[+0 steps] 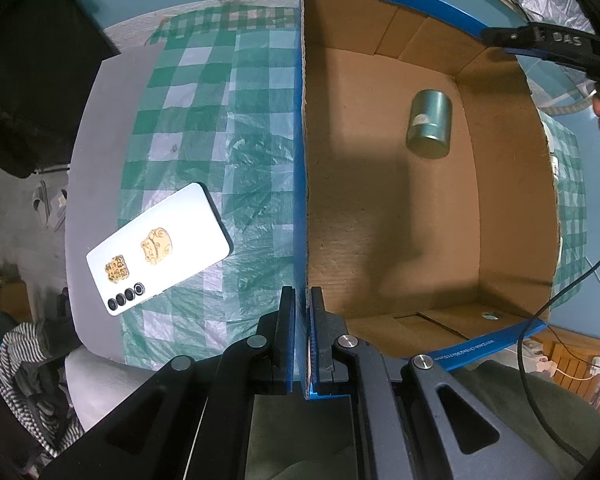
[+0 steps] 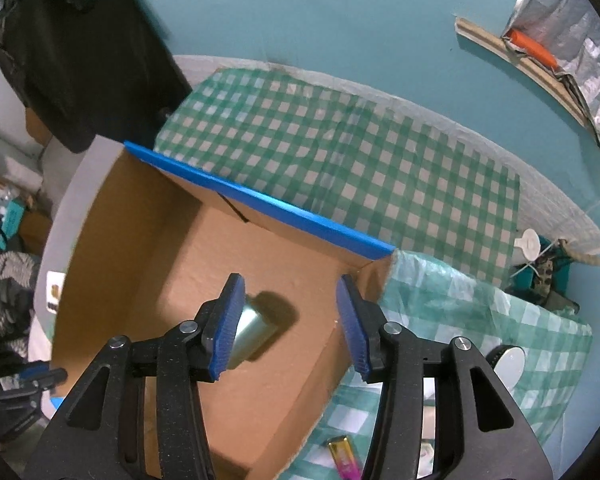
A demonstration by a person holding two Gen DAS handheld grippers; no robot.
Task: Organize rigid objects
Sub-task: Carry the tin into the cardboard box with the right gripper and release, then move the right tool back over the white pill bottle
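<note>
One metallic green cylindrical tin lay on its side on the floor of the open brown cardboard box with blue outer faces, toward the far right part of the floor, apart from the walls. Seen again from the right wrist camera as a pale green cylinder just past the left blue pad, below the pads and not between them.

Left gripper pointed straight down, clamped tight on the box's near-left wall, blue pads pressed against both faces of the cardboard. Right gripper hung over the box interior, jaws parted, nothing between the pads, touching nothing.

Outside the box, on the green-and-white checked tablecloth: a white smartphone lying face down with two gold cat stickers, well left of the box wall. To the right of the box, by the right wrist view: a pink-and-gold lighter and a white round object, partly hidden behind the gripper.
</note>
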